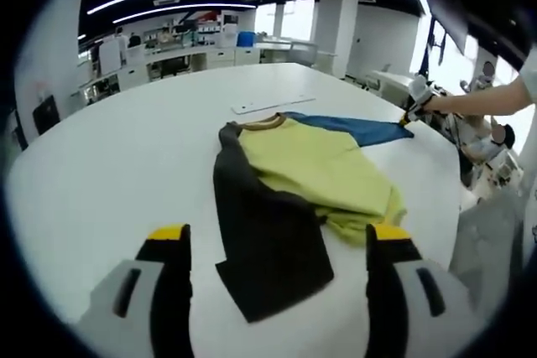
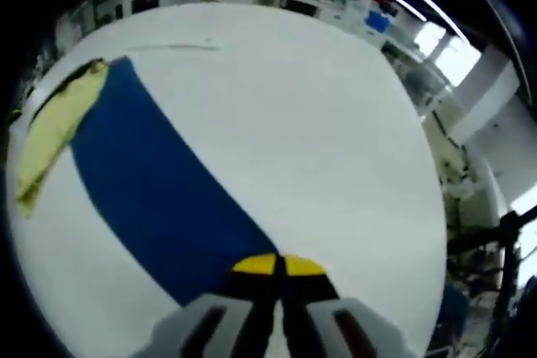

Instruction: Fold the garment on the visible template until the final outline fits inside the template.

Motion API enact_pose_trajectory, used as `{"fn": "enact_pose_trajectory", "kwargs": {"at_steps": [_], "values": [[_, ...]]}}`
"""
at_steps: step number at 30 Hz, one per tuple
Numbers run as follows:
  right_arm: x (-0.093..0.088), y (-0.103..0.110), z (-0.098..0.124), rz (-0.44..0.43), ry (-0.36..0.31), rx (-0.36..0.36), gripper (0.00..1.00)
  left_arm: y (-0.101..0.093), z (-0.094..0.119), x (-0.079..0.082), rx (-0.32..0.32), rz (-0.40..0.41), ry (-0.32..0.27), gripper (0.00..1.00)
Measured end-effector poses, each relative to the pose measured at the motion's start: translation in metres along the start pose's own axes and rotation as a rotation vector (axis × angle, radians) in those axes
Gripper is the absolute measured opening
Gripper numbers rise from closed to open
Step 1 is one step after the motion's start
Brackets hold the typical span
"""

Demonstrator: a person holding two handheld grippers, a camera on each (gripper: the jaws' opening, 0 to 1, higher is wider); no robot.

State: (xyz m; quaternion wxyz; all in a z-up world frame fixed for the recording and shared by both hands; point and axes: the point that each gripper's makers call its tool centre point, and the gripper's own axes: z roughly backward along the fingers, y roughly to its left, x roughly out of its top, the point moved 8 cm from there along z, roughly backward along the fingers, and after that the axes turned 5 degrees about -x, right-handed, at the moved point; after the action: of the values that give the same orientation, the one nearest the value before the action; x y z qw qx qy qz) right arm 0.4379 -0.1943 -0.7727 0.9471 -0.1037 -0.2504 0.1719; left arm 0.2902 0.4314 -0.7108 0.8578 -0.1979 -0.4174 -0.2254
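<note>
Right gripper (image 2: 279, 267) clenched on the blue sleeve (image 2: 159, 199), left gripper (image 1: 277, 245) released; hard pulling risks dragging the shirt (image 1: 310, 169) off the table (image 1: 126, 148).

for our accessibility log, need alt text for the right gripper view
The right gripper, jaws shut, pinches the end of a blue sleeve stretched across a white table. The sleeve runs to a yellow-green garment body at the far left.
</note>
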Motion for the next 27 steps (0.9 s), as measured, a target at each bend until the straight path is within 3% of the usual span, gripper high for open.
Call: {"fn": "enact_pose_trajectory", "kwargs": {"at_steps": [8,11,17,24,25,27], "values": [[-0.001,-0.011,-0.006,-0.035,-0.013,0.017,0.00,0.000,0.001,-0.004,0.002,0.008,0.003,0.83],[-0.005,-0.008,0.002,-0.040,-0.023,0.002,0.04,-0.001,0.002,-0.004,0.001,0.011,-0.003,0.83],[-0.003,-0.001,0.019,-0.058,-0.141,0.044,0.19,-0.002,0.004,-0.003,-0.005,0.014,-0.018,0.83],[-0.009,0.023,0.058,-0.019,-0.266,0.138,0.37,-0.008,0.012,-0.004,-0.008,0.014,-0.030,0.82],[-0.011,0.036,0.069,-0.015,-0.282,0.157,0.40,-0.009,0.015,-0.003,-0.007,0.015,-0.036,0.82],[-0.006,0.042,0.069,-0.005,-0.308,0.191,0.44,-0.011,0.019,-0.002,-0.005,0.015,-0.044,0.82]]}}
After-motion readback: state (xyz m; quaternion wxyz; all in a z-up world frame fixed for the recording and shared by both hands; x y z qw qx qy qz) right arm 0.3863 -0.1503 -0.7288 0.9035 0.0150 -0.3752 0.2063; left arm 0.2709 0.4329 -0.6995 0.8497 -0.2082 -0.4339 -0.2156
